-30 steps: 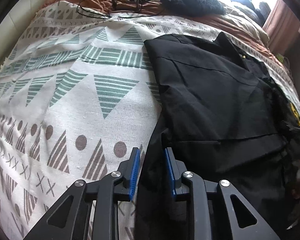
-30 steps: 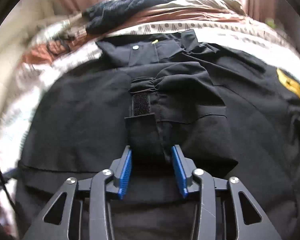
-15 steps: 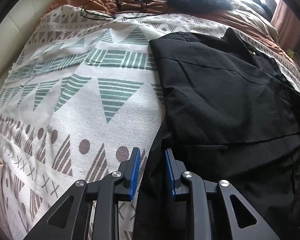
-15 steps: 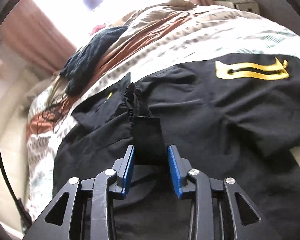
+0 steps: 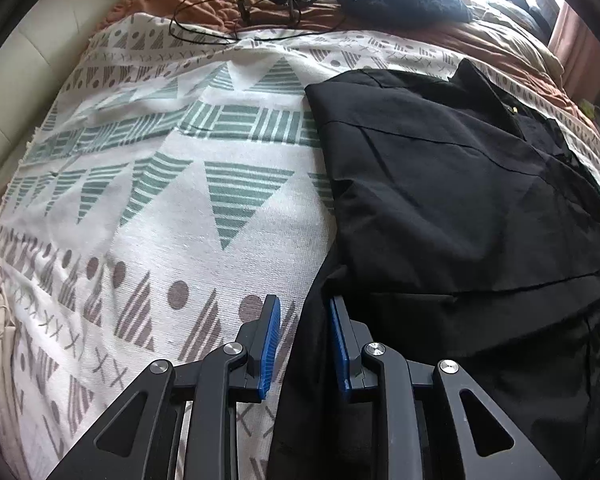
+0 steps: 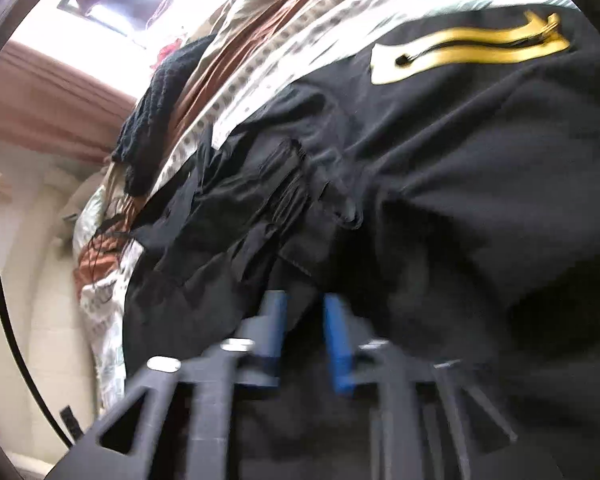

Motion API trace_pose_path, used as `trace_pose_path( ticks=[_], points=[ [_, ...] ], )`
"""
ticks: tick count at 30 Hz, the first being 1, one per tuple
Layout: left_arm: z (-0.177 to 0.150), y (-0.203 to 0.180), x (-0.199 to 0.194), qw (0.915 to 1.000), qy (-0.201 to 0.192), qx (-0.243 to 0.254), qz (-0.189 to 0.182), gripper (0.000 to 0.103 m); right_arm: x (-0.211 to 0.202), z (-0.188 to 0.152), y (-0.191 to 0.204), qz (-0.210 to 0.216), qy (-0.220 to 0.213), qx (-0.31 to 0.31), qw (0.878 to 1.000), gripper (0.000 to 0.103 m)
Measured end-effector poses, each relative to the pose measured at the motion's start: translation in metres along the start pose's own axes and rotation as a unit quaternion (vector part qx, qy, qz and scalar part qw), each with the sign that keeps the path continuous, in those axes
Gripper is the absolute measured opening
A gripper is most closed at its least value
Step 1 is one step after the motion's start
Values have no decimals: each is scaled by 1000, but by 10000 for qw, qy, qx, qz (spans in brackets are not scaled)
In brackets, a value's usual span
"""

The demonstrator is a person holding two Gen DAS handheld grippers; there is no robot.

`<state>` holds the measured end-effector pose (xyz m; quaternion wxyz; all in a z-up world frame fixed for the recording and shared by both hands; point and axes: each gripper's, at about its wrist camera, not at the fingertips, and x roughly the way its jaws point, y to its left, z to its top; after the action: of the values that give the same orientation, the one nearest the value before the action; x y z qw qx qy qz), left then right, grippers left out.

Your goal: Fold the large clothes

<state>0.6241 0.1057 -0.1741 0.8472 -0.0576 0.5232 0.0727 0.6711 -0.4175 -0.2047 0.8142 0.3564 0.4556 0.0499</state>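
Between the blue-padded fingers point(image 5: 269, 340) of the left gripper point(image 5: 303, 344), low in the centre of the left wrist view, the near edge of the large black woven-cloth jacket point(image 5: 452, 208) is seen; the fingers stand a little apart, the right-hand pad lies against the dark cloth, and it cannot be told whether the hem is truly pinched or merely straddled. From there the garment is spread upward and to the right across the frame, its long axis running from the lower centre toward the collar at the upper right, while the white bedspread printed with green and brown triangles point(image 5: 172, 200) is left bare to the left. In the blurred right wrist view, the right gripper point(image 6: 305, 332) is found low in the centre, its jaws having just been closing, with a fold of the same black cloth between the blue fingers point(image 6: 274, 328); whether it is firmly clamped cannot be read through the blur. Outward from these fingers a gathered black cuff with a rough fastening strip point(image 6: 288, 184) lies above and slightly left, and a yellow wavy emblem point(image 6: 468, 54) is seen at the upper right. The lower hem is judged to lie nearest both grippers, so the coming fold would be carried away from them, along the garment's length toward the collar.
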Motion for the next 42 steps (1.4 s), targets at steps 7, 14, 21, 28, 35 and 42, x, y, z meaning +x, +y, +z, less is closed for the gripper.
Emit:
trace_pose_path(
  ticks=[7,14,21,28,35,42],
  points=[
    [3,-18,-46,9977,-613,-179,-204,81,-21,-4,4,-30,-157,86,9998,45],
    [-12,-68,-98,9908,-1073,-276,-781,81,-80,-13,-17,-63,-631,382,9973,51],
    [-44,-110,-116,9865,-1155,-221,-1136,81,-148,-9,-57,-324,-1121,414,9923,51],
    [-63,-117,-114,9844,-1042,-577,-1295,82,-191,-2,-117,-443,-1396,864,9854,51],
    [-74,-127,-106,9832,-1184,-554,-1277,97,-208,8,-166,-676,-1544,1205,9783,51],
    [-70,-130,-98,9834,-1182,-582,-1251,97,-201,14,-205,-620,-1641,1646,9706,52]
  ],
)
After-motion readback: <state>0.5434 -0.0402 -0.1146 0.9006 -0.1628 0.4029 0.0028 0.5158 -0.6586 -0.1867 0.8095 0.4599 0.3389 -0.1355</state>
